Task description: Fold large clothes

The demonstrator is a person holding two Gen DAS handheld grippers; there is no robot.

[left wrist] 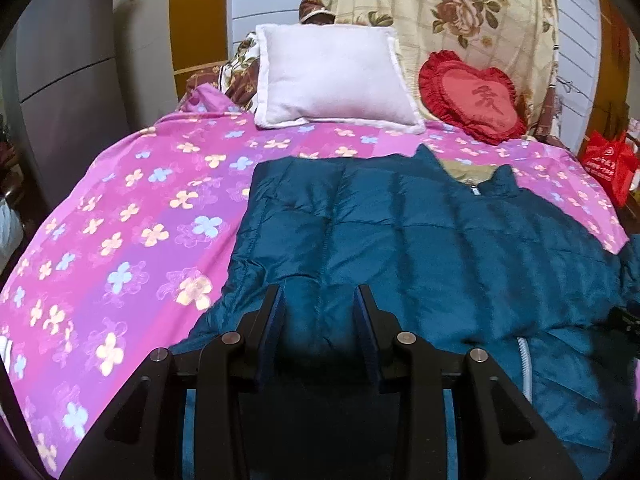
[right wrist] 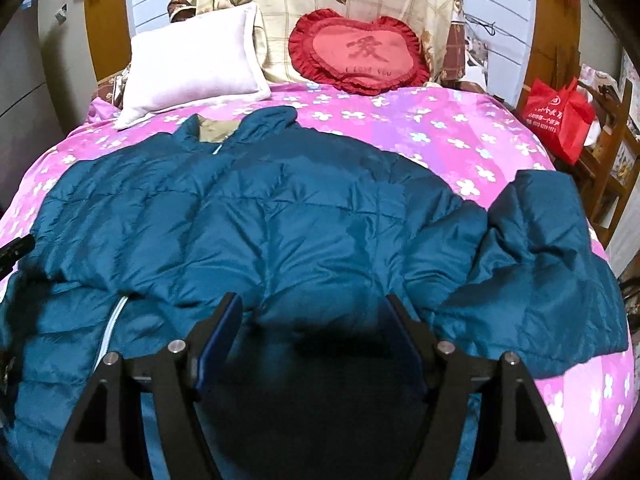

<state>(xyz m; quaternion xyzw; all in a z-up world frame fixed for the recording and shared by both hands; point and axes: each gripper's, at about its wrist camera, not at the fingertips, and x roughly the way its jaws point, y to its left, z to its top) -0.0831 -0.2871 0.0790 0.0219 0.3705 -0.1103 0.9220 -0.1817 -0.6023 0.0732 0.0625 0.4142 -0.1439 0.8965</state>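
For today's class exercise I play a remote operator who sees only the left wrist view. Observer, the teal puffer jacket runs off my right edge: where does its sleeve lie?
Observer: The teal puffer jacket has its sleeve sprawled out sideways, crumpled on the pink floral bedsheet.
Operator: Is the right gripper holding any fabric?
Observer: No. The right gripper stands open over the jacket's lower half.
Operator: Anything written on the red heart cushion?
Observer: Yes, the red heart cushion reads "I LOVE YOU" under its character.
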